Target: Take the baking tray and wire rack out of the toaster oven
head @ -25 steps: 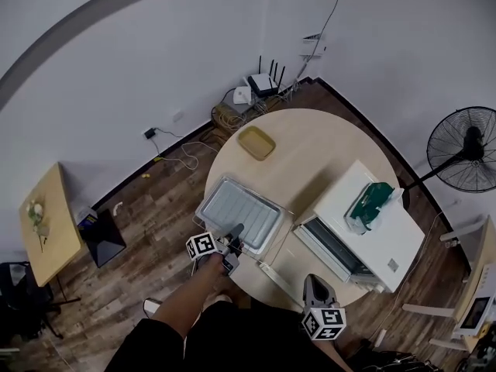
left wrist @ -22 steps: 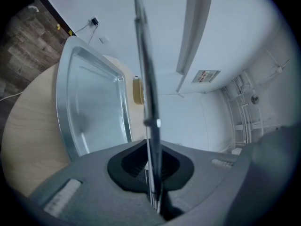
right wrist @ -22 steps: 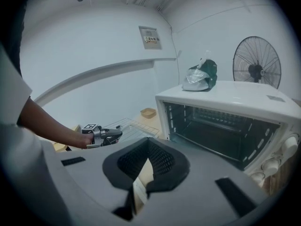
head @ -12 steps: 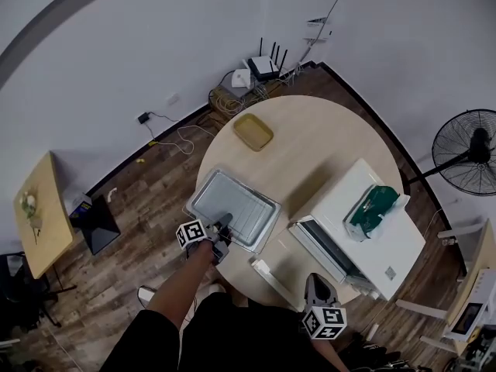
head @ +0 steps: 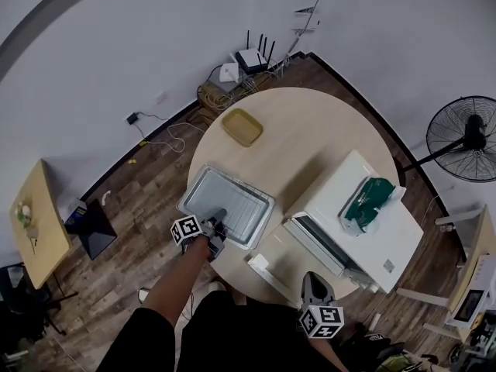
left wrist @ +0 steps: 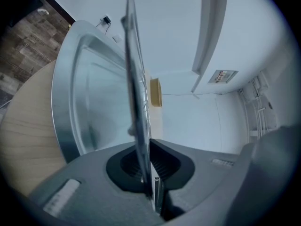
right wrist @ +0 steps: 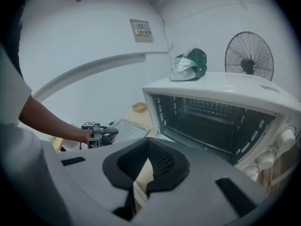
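Observation:
The silver baking tray (head: 232, 200) lies on the round wooden table (head: 310, 138), left of the white toaster oven (head: 364, 235). The wire rack (left wrist: 136, 84) rests over the tray and shows edge-on in the left gripper view. My left gripper (head: 215, 227) is shut on the rack's near edge, over the tray's near rim (left wrist: 63, 126). The oven (right wrist: 211, 121) stands with its door (head: 314, 245) open and its cavity dark. My right gripper (head: 314, 291) hovers at the table's near edge before the oven, its jaws (right wrist: 148, 147) shut on nothing.
A small yellow dish (head: 242, 126) sits at the table's far side. A green bag (head: 370, 200) lies on the oven's top. A white strip (head: 267, 272) rests near the table's front edge. A standing fan (head: 465, 138) and a small side table (head: 27, 223) flank the table.
The head view has shifted a little. My left gripper has sunk slightly toward the table, still shut on the rack. The right gripper has hardly moved.

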Tool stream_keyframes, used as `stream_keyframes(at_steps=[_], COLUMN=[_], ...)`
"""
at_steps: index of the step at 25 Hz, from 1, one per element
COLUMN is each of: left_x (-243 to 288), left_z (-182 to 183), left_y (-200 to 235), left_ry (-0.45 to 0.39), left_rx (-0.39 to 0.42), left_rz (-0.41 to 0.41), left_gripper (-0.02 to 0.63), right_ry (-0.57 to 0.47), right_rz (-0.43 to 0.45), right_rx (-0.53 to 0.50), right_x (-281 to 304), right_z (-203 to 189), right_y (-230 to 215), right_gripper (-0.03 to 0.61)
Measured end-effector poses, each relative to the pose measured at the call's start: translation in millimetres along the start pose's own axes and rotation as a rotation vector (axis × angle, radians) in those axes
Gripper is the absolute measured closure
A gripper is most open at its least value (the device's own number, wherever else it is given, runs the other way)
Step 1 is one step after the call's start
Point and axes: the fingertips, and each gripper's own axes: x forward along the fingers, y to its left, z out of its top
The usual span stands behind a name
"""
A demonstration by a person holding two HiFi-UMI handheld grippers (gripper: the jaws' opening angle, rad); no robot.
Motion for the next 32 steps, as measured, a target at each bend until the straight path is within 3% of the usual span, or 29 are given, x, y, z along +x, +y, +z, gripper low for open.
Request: stream_keyframes(at_steps=[8, 12, 16, 26, 32], left_x=[-7, -19, -28, -28, -32], left_z=[2, 6, 4, -11, -24], left_y=[18, 24, 30, 28, 28], left_ry=[0.016, -0.016, -0.007, 0.203, 0.323], left_rx=[0.045, 0.044, 0.100, 0.286, 0.362], left_rz=[0.204, 0.249, 0.343, 0.555, 0.587], left_gripper=[0.518, 0.483, 0.451, 0.337, 0.313], right_ry=[-0.028, -0.033, -0.044, -0.082, -0.106], right_rz=[0.000, -0.010, -0.022, -0.027, -0.039], right_rx=[0.012, 0.033, 0.043, 0.061, 0.072], right_x=[1, -2, -7, -15, -21], right_z=[5, 1, -1, 0, 1], right_y=[6, 3, -1, 5, 2], right_gripper=[0.578, 0.578, 0.578, 0.578, 0.578])
